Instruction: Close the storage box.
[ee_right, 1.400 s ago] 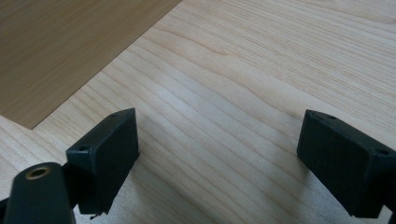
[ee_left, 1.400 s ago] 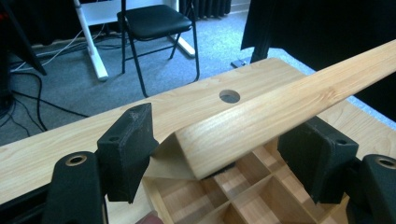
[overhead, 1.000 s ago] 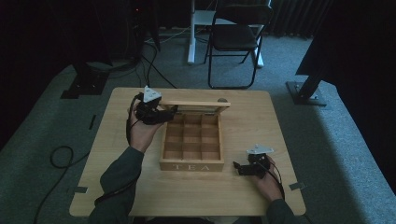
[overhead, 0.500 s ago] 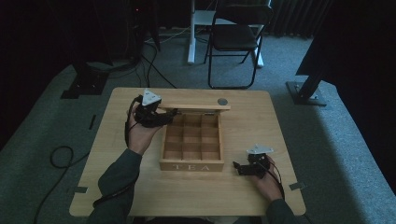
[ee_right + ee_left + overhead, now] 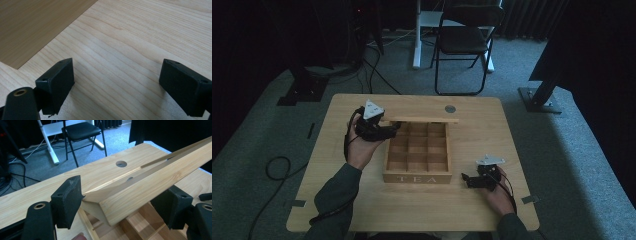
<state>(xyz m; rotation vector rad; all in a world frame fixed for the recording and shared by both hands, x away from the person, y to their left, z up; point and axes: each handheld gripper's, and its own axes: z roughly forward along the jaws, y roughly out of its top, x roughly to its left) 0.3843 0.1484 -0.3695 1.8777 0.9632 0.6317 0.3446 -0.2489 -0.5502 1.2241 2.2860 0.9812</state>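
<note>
Standing raised on its hinge side, the lid (image 5: 422,119) of the wooden tea box (image 5: 417,160) sits at the centre of the high view, its edge a pale bar across the far rim of the box. The left gripper (image 5: 388,131) meets the left end of that bar, just left of centre in the frame, with the person's left hand (image 5: 362,145) under it. In the left gripper view the lid's corner (image 5: 117,207) lies between the two black jaws at the middle of the frame: the left pad (image 5: 67,202) touches the corner's edge, while the right pad (image 5: 172,207) stands just beside the lid's face, and whether it presses there I cannot tell (so the jaws are partly apart around the lid rather than plainly clamped on it). Below the lid, at the bottom of that view, the box's compartments (image 5: 140,225) show.

The right gripper (image 5: 468,180) rests low on the table (image 5: 512,130) in the lower right of the high view, just right of the box's front wall with its "TEA" lettering (image 5: 417,178). In the right gripper view its jaws stand wide apart over bare tabletop (image 5: 120,50), gripping nothing, with the box's darker wall (image 5: 32,25) in the upper left.
</note>
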